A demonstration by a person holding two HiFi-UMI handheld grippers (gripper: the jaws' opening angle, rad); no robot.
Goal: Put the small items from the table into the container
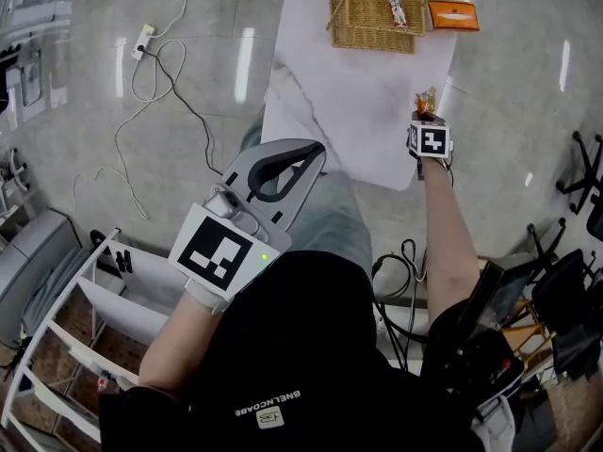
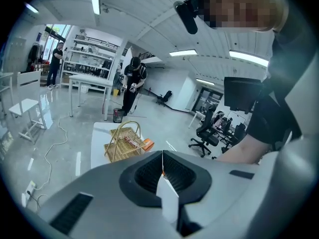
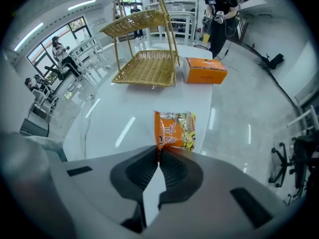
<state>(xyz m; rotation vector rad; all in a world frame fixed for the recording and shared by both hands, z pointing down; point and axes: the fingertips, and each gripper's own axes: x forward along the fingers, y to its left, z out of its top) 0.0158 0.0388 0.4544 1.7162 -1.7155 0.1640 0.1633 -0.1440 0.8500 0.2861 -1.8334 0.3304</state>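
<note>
A woven basket [image 1: 350, 24] stands at the far end of the white table [image 1: 358, 102], with a red snack bar [image 1: 394, 3] lying in it. My right gripper [image 1: 426, 115] hangs over the table's right edge, pointing steeply down. It is shut on the top seam of an orange snack packet [image 3: 175, 129], which dangles just above the tabletop [image 3: 124, 118]. The same right gripper [image 3: 159, 151] has the basket [image 3: 144, 66] farther ahead of it. My left gripper [image 1: 316, 151] is held close to my body, off the table's near edge, jaws shut on nothing [image 2: 162, 156].
An orange box [image 1: 453, 15] lies beside the basket on its right. Cables [image 1: 151, 64] trail over the floor at the left. A white shelf rack [image 1: 66, 337] stands at the lower left, and office chairs [image 1: 579, 172] at the right. People stand far off in the room.
</note>
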